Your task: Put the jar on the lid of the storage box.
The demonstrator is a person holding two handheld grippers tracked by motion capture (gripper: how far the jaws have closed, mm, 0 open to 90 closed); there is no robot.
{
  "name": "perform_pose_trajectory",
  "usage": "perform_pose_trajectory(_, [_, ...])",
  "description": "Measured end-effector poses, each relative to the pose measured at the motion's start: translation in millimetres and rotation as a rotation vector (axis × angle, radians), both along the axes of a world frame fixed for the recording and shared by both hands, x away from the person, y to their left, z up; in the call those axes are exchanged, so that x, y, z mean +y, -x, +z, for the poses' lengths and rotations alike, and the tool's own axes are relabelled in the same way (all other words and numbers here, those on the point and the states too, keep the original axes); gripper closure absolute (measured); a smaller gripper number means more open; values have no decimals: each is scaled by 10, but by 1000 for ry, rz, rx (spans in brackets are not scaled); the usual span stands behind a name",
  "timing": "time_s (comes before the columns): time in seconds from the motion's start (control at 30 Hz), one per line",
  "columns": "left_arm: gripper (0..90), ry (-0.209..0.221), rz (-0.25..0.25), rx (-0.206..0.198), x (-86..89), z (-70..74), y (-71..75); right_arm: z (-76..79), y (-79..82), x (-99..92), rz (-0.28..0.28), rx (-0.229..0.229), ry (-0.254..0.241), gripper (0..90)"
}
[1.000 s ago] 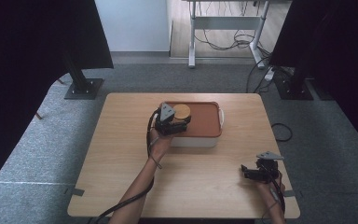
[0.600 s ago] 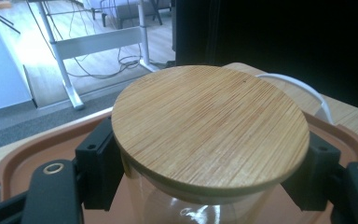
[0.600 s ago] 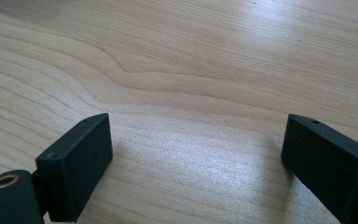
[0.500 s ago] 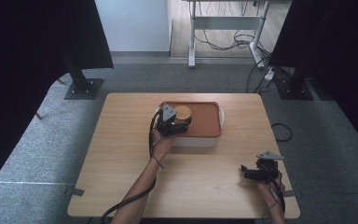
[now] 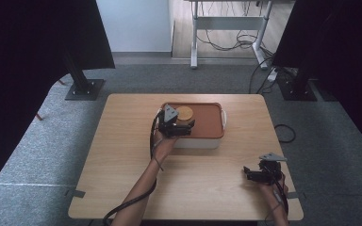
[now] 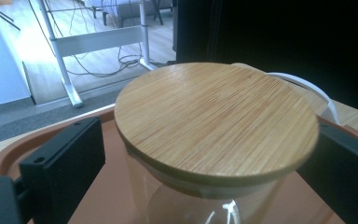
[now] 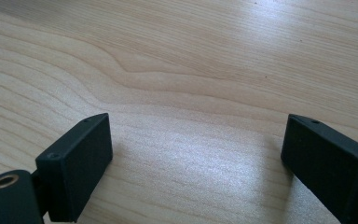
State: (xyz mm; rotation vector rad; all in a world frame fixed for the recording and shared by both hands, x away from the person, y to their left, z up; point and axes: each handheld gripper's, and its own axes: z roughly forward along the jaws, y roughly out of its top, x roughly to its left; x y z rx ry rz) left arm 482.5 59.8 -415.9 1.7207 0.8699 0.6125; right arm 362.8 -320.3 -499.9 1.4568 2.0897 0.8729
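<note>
A glass jar with a round bamboo lid [image 5: 185,113] [image 6: 214,116] stands on the orange-brown top [image 5: 209,120] [image 6: 107,200] of a white box on the table. My left gripper [image 5: 186,124] [image 6: 205,168] reaches in from the jar's near left side, jaws one on each side of the glass just under the lid. A strip of orange shows between the left jaw and the glass, so the gripper is open around the jar. My right gripper [image 5: 248,173] [image 7: 196,158] rests low over bare wood at the table's front right, open, with nothing between its jaws.
The white box has a white handle [image 5: 225,116] [image 6: 307,86] on its right end. The wooden table [image 5: 122,141] stands on grey carpet. Black stand bases, a white desk frame and cables lie beyond its far edge.
</note>
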Motion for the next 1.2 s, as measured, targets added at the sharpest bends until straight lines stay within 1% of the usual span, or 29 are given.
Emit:
perform_pose_trajectory(0.23, [35,-3,-1,-7,61,59,89,0,0,0,0,0,0,81])
perform_pose_trajectory(0.77, [42,-36,-15,-42,227,69,364,-1,-1,0,1,-1,1,81])
perform_pose_trajectory(0.87, [43,-38,-17,-48,258,71,418,0,-1,-1,1,-1,2,81])
perform_pose_trajectory(1.1, [46,-30,-28,-50,335,80,552,0,-1,0,1,-1,2,81])
perform_pose_trajectory(1.2, [47,-35,-30,-54,375,94,606,0,-1,0,2,-1,2,81])
